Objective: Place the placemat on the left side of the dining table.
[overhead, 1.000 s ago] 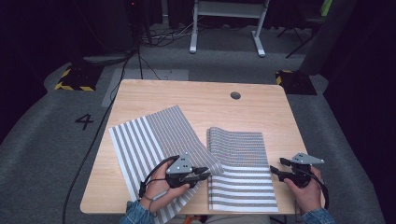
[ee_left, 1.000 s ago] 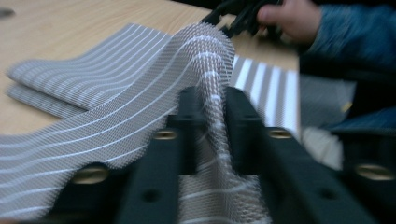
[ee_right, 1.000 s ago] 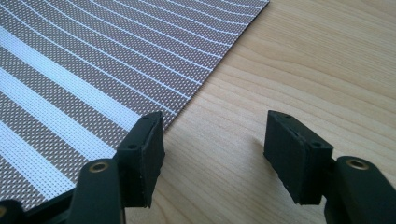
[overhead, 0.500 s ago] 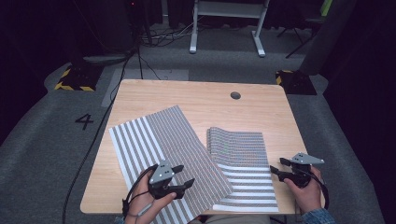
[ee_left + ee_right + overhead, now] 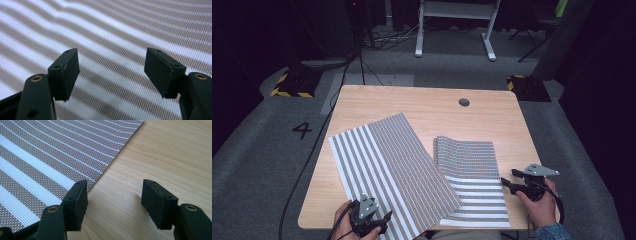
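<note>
Table [image 5: 377,102], striped mat [image 5: 397,165] partly overhanging

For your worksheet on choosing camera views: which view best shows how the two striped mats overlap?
The high view: the left mat lies whole, angled over the right mat. The left gripper view gives stripes close up behind open jaws; the right gripper view gives one mat edge on the table.

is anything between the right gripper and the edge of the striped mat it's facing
Nothing visible. The right gripper has its jaws open over bare light wooden table, and the right edge of the brown-and-white striped woven mat lies just beside its left pad, with no object between them.
</note>
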`<state>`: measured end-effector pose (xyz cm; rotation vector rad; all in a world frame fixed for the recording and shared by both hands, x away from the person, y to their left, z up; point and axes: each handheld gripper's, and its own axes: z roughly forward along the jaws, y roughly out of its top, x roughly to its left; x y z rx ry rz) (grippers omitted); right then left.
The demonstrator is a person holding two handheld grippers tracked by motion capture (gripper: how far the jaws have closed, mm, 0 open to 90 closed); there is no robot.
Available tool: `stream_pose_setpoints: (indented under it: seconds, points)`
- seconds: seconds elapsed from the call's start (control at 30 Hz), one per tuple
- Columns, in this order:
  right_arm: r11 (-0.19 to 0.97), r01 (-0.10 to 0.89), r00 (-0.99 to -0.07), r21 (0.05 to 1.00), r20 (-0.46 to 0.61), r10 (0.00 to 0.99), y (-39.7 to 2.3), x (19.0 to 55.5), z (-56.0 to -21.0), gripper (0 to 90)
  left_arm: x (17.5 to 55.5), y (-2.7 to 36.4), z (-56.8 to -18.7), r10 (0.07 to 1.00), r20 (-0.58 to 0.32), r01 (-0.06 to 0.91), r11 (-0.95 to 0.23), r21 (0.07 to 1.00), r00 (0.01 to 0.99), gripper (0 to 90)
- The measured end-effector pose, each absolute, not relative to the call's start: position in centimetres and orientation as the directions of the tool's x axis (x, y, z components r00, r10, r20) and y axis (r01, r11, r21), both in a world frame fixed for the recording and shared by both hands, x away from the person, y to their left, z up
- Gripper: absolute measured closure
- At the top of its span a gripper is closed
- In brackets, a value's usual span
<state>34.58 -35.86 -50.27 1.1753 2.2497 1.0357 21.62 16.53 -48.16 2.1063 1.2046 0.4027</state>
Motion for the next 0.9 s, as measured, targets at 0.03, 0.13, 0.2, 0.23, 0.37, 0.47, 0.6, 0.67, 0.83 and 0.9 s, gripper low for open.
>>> stream_pose_setpoints:
  seconds: [0.03, 0.13, 0.2, 0.23, 0.37, 0.47, 0.6, 0.67, 0.83, 0.9]
  points:
    - [0.372, 0.529, -0.568, 0.763, -0.008, 0.823, -35.8, 34.6, -50.3, 37.4, 21.3, 16.6, -48.3, 0.858, -0.058, 0.653, -0.342, 0.676, 0.510, 28.9]
    - [0.373, 0.529, -0.568, 0.763, -0.009, 0.823, -35.8, 34.6, -50.3, 37.1, 21.0, 16.8, -48.9, 0.869, -0.053, 0.682, -0.347, 0.644, 0.492, 28.7]
    - [0.373, 0.529, -0.568, 0.762, -0.008, 0.823, -35.8, 34.6, -50.3, 36.6, 21.2, 16.8, -49.3, 0.871, -0.040, 0.694, -0.362, 0.622, 0.490, 27.5]
    - [0.373, 0.529, -0.569, 0.762, -0.008, 0.822, -35.8, 34.6, -50.3, 36.3, 21.2, 16.8, -49.3, 0.872, -0.039, 0.695, -0.360, 0.623, 0.487, 26.1]
    - [0.374, 0.529, -0.570, 0.762, -0.007, 0.822, -35.8, 34.6, -50.3, 36.0, 21.2, 16.7, -49.4, 0.875, -0.036, 0.696, -0.358, 0.623, 0.483, 26.0]
    - [0.374, 0.529, -0.571, 0.762, -0.007, 0.821, -35.8, 34.6, -50.3, 36.0, 21.1, 16.7, -49.5, 0.878, -0.042, 0.692, -0.345, 0.634, 0.477, 25.9]
    - [0.374, 0.529, -0.571, 0.762, -0.007, 0.821, -35.8, 34.6, -50.3, 35.9, 21.3, 16.6, -49.3, 0.878, -0.043, 0.704, -0.351, 0.618, 0.476, 26.0]
    - [0.374, 0.528, -0.571, 0.762, -0.007, 0.821, -35.8, 34.6, -50.3, 35.9, 21.5, 16.4, -49.1, 0.881, -0.039, 0.717, -0.357, 0.599, 0.471, 27.0]
    - [0.374, 0.528, -0.570, 0.763, -0.007, 0.821, -35.7, 34.6, -50.3, 35.8, 22.2, 16.1, -48.6, 0.881, -0.026, 0.745, -0.383, 0.546, 0.472, 28.4]
    - [0.374, 0.528, -0.570, 0.762, -0.007, 0.821, -35.7, 34.6, -50.3, 35.8, 22.3, 16.0, -48.5, 0.885, -0.026, 0.750, -0.378, 0.542, 0.465, 31.3]
